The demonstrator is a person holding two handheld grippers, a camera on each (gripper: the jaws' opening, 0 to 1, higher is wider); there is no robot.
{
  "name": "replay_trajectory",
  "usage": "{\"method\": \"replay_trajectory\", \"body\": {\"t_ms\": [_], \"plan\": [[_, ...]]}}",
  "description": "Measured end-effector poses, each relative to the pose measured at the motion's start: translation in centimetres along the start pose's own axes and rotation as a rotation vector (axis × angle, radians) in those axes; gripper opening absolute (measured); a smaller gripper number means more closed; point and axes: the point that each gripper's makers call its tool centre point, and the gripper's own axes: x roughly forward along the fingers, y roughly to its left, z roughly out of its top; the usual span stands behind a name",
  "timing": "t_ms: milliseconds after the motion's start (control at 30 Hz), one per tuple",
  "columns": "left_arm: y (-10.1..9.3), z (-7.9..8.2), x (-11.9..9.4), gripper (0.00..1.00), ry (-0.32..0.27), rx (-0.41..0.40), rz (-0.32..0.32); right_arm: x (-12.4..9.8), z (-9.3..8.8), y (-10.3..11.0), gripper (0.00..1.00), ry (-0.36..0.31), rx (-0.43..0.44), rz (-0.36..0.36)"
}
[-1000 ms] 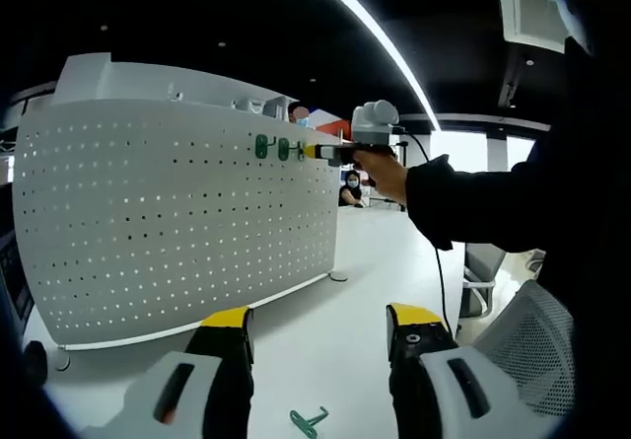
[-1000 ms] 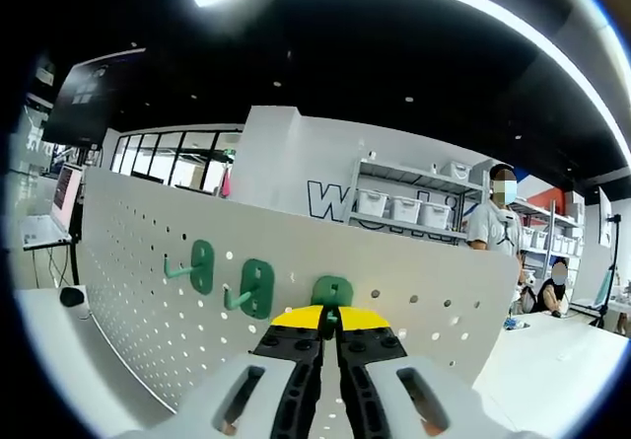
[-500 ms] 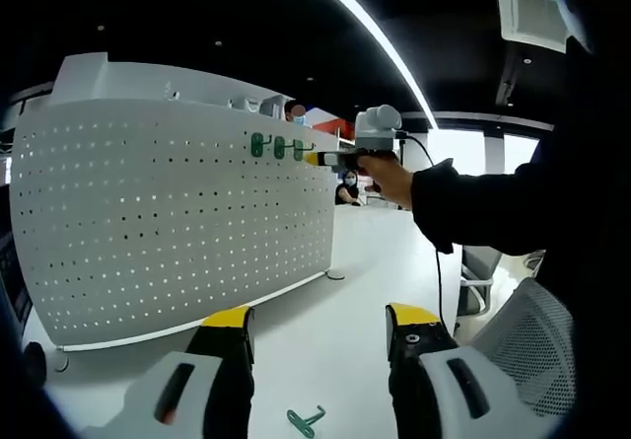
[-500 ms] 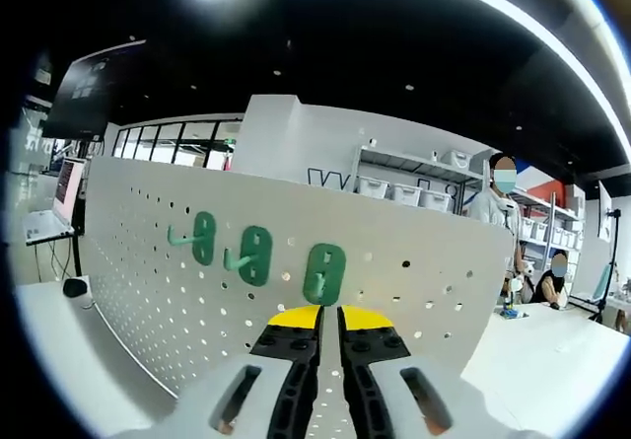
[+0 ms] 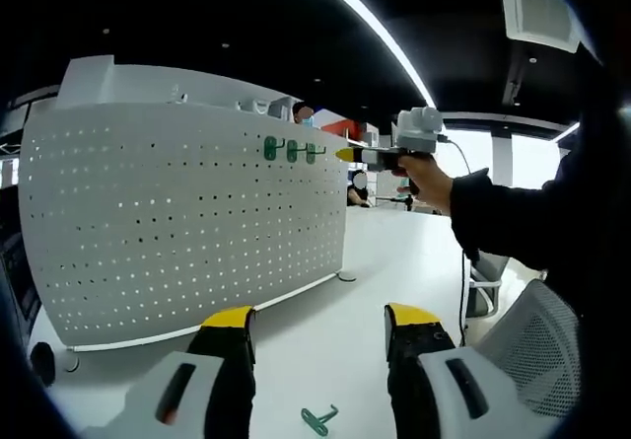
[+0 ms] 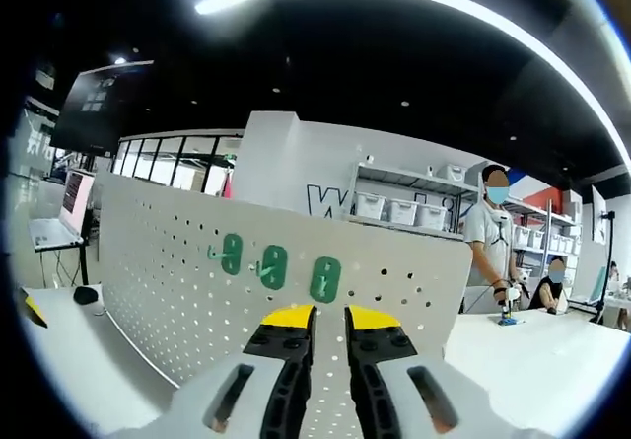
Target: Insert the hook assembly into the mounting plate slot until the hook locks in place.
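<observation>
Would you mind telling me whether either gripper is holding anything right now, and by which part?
Nothing is held. The right gripper is open and off the pegboard; the left gripper is open above the table.

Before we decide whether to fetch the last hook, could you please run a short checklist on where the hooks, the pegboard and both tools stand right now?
1. Three green hooks hang in a row on the white pegboard: ok.
2. Newest hook locked in its slots: cannot tell.
3. Right tool released and clear of the board: ok, jaws slightly parted, nothing held.
4. Left tool free for a pickup: ok, open and empty.
5. Spare green hook on the table, between the left tool's jaws in view: ok.
</observation>
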Motion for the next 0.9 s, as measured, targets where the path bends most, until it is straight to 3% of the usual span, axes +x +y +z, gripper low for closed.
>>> {"method": "replay_trajectory", "body": {"t_ms": [367, 900], "plan": [[1.8, -0.1, -0.8, 0.52, 0.029, 0.031, 0.042, -3.8, 1.9, 1.1, 0.13, -0.055, 0.012, 0.017], [1.5, -1.8, 0.1, 0.49, 0.090, 0.035, 0.034, -9.5, 2.8, 2.7, 0.15, -0.090, 0.028, 0.044]]}}
